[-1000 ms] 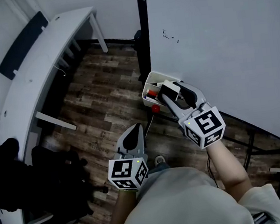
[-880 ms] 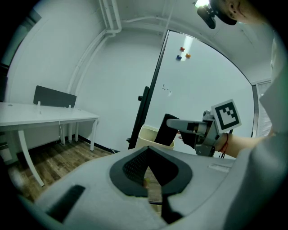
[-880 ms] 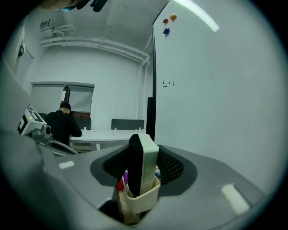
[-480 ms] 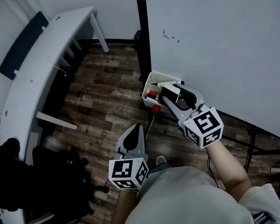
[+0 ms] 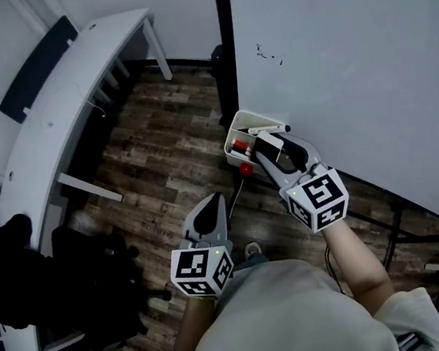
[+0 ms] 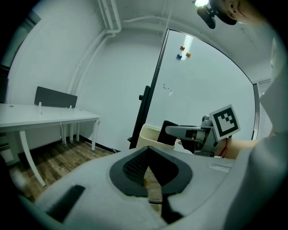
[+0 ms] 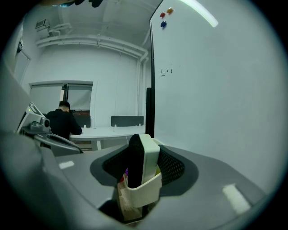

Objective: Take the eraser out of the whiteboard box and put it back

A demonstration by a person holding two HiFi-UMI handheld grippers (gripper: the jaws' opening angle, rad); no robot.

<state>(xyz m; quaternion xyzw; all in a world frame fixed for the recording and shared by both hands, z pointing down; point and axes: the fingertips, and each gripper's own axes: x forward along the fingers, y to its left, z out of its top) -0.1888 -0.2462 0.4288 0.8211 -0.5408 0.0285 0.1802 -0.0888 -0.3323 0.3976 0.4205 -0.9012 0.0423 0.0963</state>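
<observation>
Right gripper [image 5: 272, 150]: fingers clamped on eraser [image 7: 143, 155], which stands upright between them, lower end inside box [image 5: 237, 122] beside whiteboard [image 5: 349, 67]. Left gripper [image 5: 208, 214]: fingers closed, nothing between; wood floor [image 5: 152, 147] beneath. White desk [image 5: 59, 95] well left of both. Person [image 7: 63, 122] at far desk beyond right fingers.

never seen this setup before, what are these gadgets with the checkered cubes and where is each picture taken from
A person holds a hand-operated claw in each hand; the patterned cubes belong to them. The head view looks down from a camera on the person's head; the two gripper views ride on the claws. The right claw grips a black-and-white eraser at the white box on the whiteboard. The left claw is shut and empty, near the body.
</observation>
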